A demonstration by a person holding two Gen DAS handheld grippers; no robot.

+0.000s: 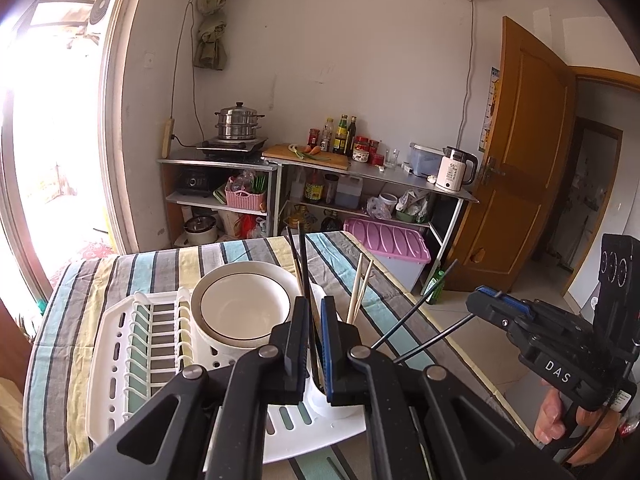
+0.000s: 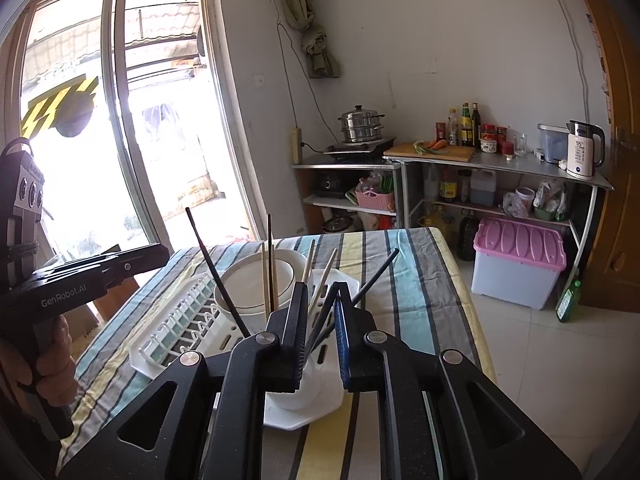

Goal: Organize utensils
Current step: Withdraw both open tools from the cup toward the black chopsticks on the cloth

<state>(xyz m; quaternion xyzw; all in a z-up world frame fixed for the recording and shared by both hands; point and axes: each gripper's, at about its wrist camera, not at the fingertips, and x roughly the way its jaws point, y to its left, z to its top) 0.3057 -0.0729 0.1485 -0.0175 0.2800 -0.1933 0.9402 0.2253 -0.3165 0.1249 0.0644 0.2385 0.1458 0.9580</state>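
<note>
The left gripper (image 1: 316, 312) has its jaws pinched nearly shut on dark chopsticks (image 1: 301, 264), above the white cup (image 1: 320, 400) in the dish rack (image 1: 120, 340). The right gripper (image 2: 322, 300) has its jaws slightly apart around dark chopsticks (image 2: 376, 276), pads not clearly pressing. The rack sits on the striped surface (image 1: 100, 276). Readable writing: "DAS" (image 1: 558, 376), "GenRobot.AI" (image 2: 64, 301), and "55" on the kettle (image 2: 580, 152).
</note>
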